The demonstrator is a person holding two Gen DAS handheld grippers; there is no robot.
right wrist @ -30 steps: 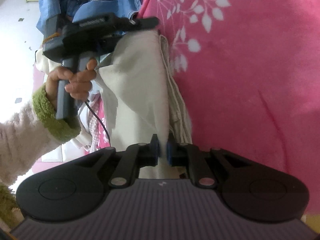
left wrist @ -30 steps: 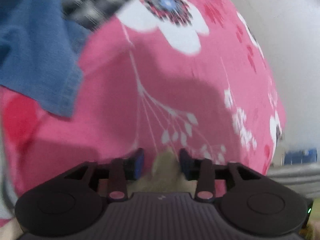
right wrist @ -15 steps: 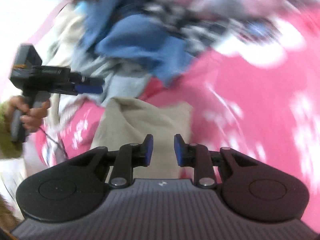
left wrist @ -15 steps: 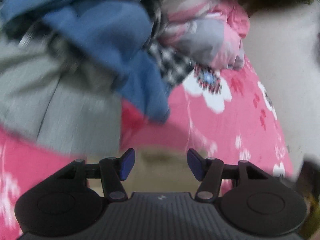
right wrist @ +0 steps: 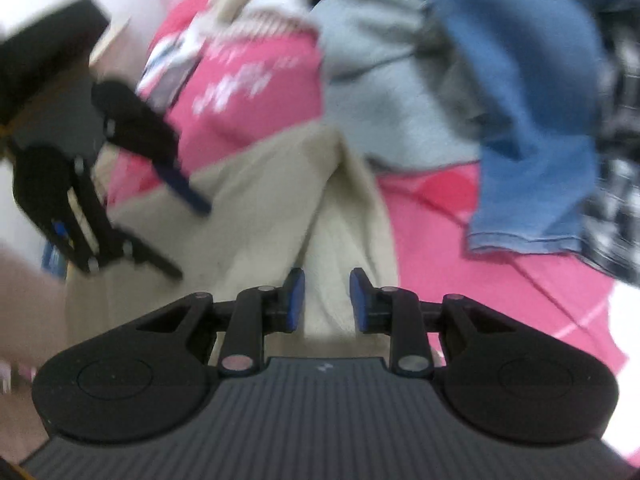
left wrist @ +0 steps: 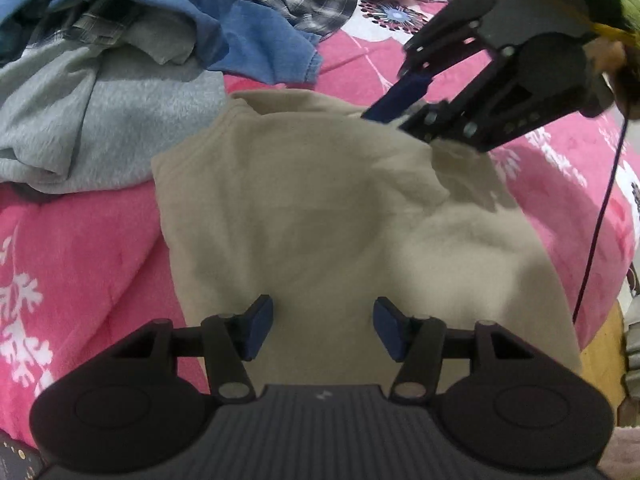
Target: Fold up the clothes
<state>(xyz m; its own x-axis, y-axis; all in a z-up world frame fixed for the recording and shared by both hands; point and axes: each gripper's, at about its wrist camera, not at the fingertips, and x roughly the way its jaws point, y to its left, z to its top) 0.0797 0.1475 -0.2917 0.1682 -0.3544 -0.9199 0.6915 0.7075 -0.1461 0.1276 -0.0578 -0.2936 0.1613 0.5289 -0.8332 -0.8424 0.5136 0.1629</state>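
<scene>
A beige garment lies folded on the pink floral bedspread, under both grippers. In the left wrist view my left gripper hovers over its near part, open, with nothing between the blue pads. My right gripper reaches in from the upper right over the garment's far corner. In the blurred right wrist view the right gripper has its jaws opening; the beige garment shows through the gap and is not pinched. The left gripper shows at the left, held by a hand.
A heap of unfolded clothes lies beyond the beige garment: a grey sweatshirt, a blue denim piece and a plaid shirt. A thin cable hangs at the right, near the bed's edge.
The right gripper was shut on the beige garment's edge and has let go and rolled round. Both grippers swung across the bed. The left jaws widened, and the garment now lies flat.
</scene>
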